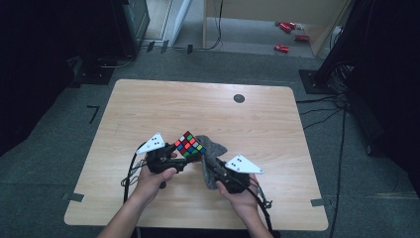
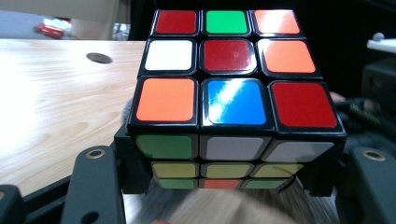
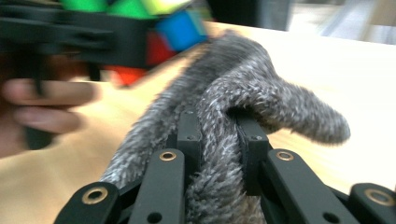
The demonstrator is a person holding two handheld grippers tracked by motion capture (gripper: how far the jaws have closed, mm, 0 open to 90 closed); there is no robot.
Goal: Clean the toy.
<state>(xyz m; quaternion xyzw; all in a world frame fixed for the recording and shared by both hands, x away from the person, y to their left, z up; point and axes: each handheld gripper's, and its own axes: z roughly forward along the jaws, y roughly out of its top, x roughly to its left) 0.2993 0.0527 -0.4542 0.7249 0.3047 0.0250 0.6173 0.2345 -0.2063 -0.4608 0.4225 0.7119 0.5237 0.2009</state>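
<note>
A scrambled colour cube (image 1: pixel 189 144) (image 2: pixel 233 107) is held above the wooden table (image 1: pixel 208 106), with my left gripper (image 1: pixel 182 157) (image 2: pixel 224 175) shut on its lower sides. Its top face in the left gripper view shows red, green, orange, white and blue stickers. A grey fuzzy cloth (image 1: pixel 212 154) (image 3: pixel 233 121) is pinched in my right gripper (image 1: pixel 210 166) (image 3: pixel 218 135), and it reaches up against the cube's right side. In the right gripper view the cube (image 3: pixel 163 32) and the other hand (image 3: pixel 42 105) show blurred at upper left.
A round dark grommet (image 1: pixel 239 98) (image 2: pixel 99 58) sits near the table's far edge. Red items (image 1: pixel 288 34) lie on the floor beyond. Cables (image 1: pixel 322 106) run along the carpet at right, and dark stands flank the table.
</note>
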